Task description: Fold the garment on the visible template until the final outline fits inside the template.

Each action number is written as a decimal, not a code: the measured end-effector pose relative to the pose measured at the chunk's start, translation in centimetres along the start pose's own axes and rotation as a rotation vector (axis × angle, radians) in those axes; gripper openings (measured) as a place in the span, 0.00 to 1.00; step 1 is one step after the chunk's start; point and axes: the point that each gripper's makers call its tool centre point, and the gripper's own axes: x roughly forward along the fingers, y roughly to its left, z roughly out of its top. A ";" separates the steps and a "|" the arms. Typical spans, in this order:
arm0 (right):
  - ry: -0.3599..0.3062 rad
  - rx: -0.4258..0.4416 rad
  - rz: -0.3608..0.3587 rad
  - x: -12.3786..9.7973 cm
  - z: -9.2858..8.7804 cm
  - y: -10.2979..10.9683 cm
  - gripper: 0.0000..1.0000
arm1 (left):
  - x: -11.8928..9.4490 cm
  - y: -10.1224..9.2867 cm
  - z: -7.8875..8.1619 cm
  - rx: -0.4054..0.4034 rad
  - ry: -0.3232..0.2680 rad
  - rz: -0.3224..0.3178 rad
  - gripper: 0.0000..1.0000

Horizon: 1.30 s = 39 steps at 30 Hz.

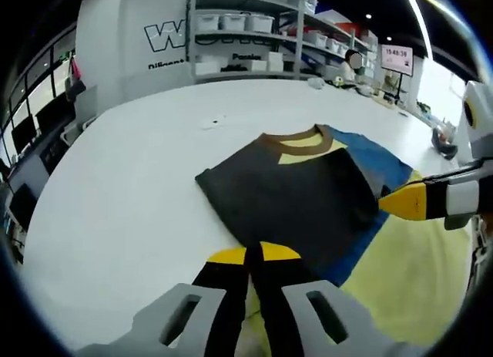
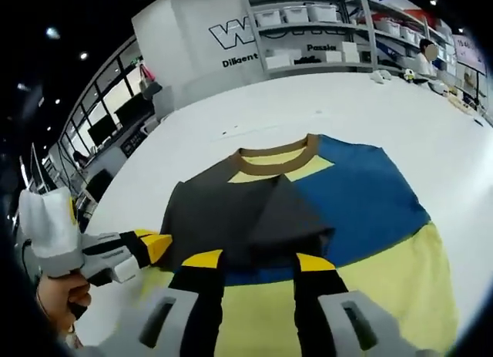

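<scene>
A: While the shirt lies flat on the white table, where do both grippers sit?

B: Left gripper at the near edge of the dark fold. Yellow tips touch, jaws pressed together. Can't tell if any cloth is pinched between them. In the right gripper view it comes in from the left, tip at the shirt's left edge, a hand under it.

A: Right gripper?

B: Right gripper has its jaws spread wide, nothing between them, over the lower part of the shirt where blue meets yellow. In the left gripper view it comes in from the right, tip at the shirt's right edge.

A: Shirt state?

B: Shirt has a brown collar, blue chest and yellow lower part. Dark sleeves are folded in over the front, meeting near the middle. Collar points away from both cameras.

A: Template?

B: Can't make one out, the shirt covers that patch of the table.

A: Background?

B: Shelves with white bins against a wall with big lettering. A person far back by a screen.
</scene>
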 end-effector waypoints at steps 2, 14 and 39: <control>-0.002 0.031 -0.027 0.5 -0.1 -0.2 0.26 | 0.0 0.0 0.0 0.009 0.000 -0.002 0.02; 0.020 -0.009 -0.036 1.3 -0.7 -0.7 0.00 | 0.0 0.0 0.0 0.001 -0.003 -0.005 0.02; 0.028 -0.436 -0.291 0.4 8.4 -12.4 0.00 | 0.0 0.1 0.0 0.008 -0.006 -0.013 0.02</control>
